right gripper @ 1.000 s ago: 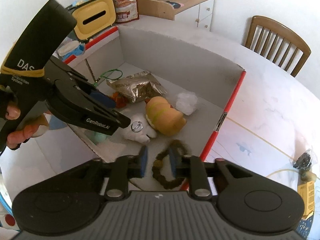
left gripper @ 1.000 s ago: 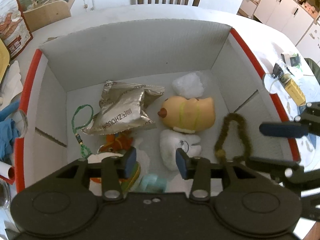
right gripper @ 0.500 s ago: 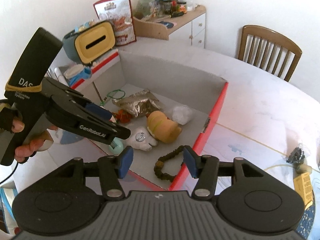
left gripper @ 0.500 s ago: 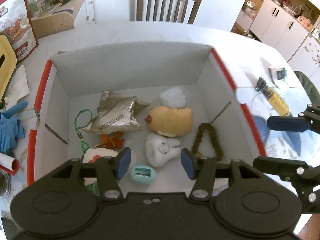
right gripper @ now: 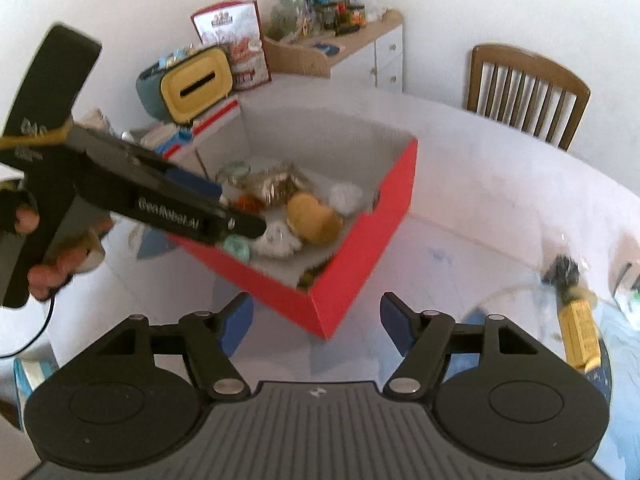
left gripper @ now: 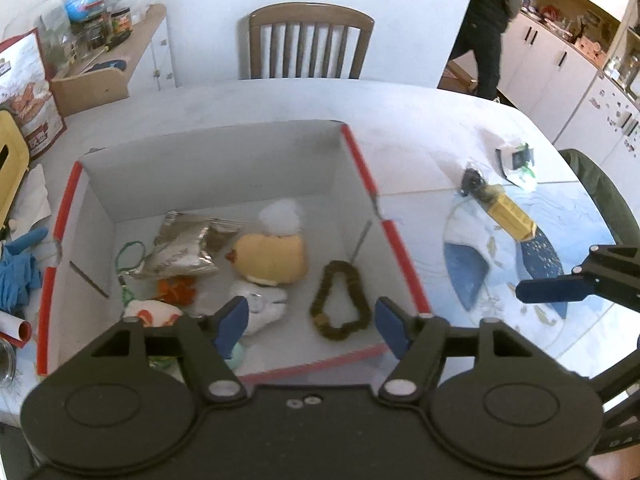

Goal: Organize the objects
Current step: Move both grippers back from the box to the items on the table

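Note:
A red cardboard box (left gripper: 396, 240) with a white inside (right gripper: 360, 256) sits on the white table. In it lie a brown bead bracelet (left gripper: 340, 306), a yellow plush duck (left gripper: 272, 256), a white tooth plush (left gripper: 260, 308), a silver snack bag (left gripper: 180, 248), a white fluffy ball (left gripper: 280, 216), a green cord (left gripper: 128, 268) and an orange toy (left gripper: 174, 290). My left gripper (left gripper: 310, 324) is open and empty above the box's near edge. My right gripper (right gripper: 316, 320) is open and empty, outside the box near its red corner.
A yellow packet (left gripper: 510, 216) with a dark object and a small package (left gripper: 516, 158) lie on the table right of the box. Blue gloves (left gripper: 16, 276) and a yellow container (right gripper: 196, 84) are left of it. A wooden chair (left gripper: 306, 44) stands behind the table.
Both grippers have opened wide and pulled back and up from the box. The brown bracelet, earlier between the right gripper's fingers, now lies in the box.

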The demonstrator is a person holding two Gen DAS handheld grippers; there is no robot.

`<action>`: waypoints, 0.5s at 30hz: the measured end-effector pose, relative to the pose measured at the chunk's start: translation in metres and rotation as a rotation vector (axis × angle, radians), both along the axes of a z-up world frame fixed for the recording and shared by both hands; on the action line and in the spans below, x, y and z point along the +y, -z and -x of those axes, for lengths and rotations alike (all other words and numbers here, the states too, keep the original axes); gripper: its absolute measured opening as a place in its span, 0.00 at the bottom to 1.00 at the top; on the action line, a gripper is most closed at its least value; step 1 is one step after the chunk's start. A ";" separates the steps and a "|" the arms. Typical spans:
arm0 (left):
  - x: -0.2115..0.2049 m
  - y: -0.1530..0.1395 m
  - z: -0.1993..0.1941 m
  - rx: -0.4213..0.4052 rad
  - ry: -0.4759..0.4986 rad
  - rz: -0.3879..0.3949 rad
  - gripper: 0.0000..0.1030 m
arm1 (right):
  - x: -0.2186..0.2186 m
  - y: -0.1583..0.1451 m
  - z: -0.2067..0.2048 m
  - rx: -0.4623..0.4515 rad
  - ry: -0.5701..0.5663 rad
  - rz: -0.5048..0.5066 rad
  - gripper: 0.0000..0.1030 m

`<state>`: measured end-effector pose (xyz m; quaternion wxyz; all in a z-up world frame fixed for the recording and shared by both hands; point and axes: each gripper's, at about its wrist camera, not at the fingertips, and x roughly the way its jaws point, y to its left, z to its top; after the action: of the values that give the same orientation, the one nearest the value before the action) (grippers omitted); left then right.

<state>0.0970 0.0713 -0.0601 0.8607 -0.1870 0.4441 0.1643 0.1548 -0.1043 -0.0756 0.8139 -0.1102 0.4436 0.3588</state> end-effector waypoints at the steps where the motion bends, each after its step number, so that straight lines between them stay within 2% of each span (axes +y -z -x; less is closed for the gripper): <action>1: -0.005 -0.001 -0.002 0.001 0.000 -0.006 0.72 | -0.004 0.002 0.002 0.006 -0.004 0.008 0.68; 9: -0.031 -0.003 -0.014 0.008 -0.021 -0.008 0.80 | -0.035 0.005 0.004 0.050 -0.034 0.059 0.70; 15: -0.050 -0.007 -0.030 0.011 -0.035 -0.025 0.87 | -0.058 0.007 0.003 0.049 -0.067 0.082 0.70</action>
<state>0.1266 0.0209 -0.0531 0.8574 -0.1832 0.4435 0.1859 0.1514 -0.1620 -0.0825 0.7852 -0.1494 0.4738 0.3698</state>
